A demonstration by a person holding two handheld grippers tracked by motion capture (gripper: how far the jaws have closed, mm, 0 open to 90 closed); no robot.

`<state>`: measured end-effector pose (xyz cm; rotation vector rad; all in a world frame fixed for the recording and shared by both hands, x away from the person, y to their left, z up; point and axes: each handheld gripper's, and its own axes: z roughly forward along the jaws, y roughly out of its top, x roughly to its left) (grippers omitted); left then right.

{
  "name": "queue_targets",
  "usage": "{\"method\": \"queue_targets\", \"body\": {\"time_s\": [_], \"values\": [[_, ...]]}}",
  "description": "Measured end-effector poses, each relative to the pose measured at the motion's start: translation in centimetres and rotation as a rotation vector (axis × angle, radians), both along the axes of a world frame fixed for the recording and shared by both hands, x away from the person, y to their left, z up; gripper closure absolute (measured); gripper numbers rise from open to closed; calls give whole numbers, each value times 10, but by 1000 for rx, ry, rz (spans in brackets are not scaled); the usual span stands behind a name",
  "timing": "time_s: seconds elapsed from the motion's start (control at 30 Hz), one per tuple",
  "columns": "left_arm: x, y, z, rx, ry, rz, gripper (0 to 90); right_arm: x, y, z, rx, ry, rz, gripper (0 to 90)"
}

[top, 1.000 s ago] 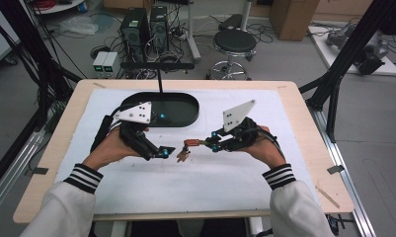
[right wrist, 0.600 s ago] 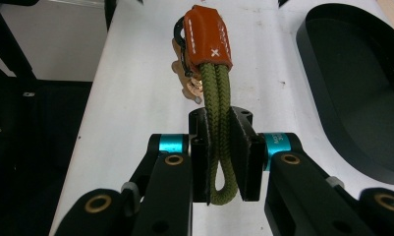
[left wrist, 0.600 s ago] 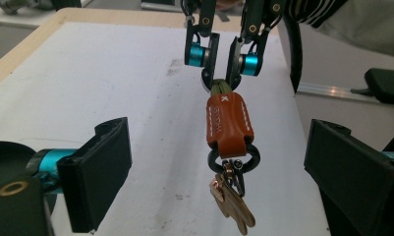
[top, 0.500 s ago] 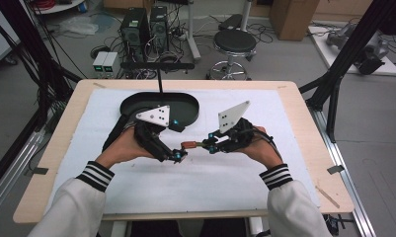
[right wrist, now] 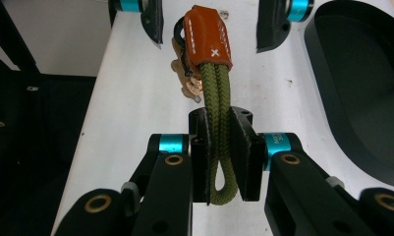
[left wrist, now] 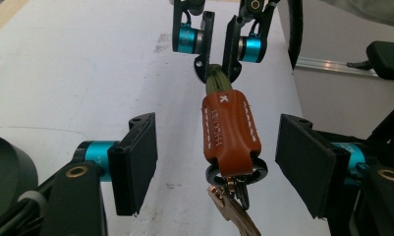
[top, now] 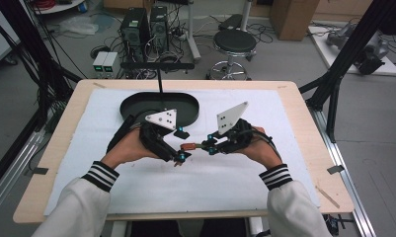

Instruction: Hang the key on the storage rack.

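The key fob, a tan stitched leather sleeve on a doubled olive cord with a metal ring and keys at its far end, hangs in the air over the middle of the desk, just in front of the black oval tray that sits toward the desk's far edge. Judging by this, the pick-up is done and a hand-over between the two claws is under way but not finished. The right gripper is clamped tight on the cord's loop, carrying the whole fob. The left gripper has its pads on either side of the leather sleeve; its jaws have just been closing, yet clear gaps remain on both sides, so it grips nothing. What is left is for it to close on the sleeve and the right one to let go.
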<state>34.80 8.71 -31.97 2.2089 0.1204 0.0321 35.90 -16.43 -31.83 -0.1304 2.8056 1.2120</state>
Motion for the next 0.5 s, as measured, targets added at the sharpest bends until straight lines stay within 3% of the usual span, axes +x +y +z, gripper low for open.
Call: {"method": "queue_targets", "body": {"time_s": [0.13, 0.2, 0.37, 0.5], "values": [[0, -2, 0, 15, 16, -9, 435, 0, 2, -1, 1, 4, 9, 797], [0, -3, -1, 29, 51, -7, 462, 0, 3, -1, -7, 0, 18, 797], [2, -6, -1, 51, 87, 12, 510, -1, 4, -2, -17, 4, 24, 797], [2, -6, -1, 58, 97, 16, 565, -1, 5, -2, -17, -6, 29, 797]]}}
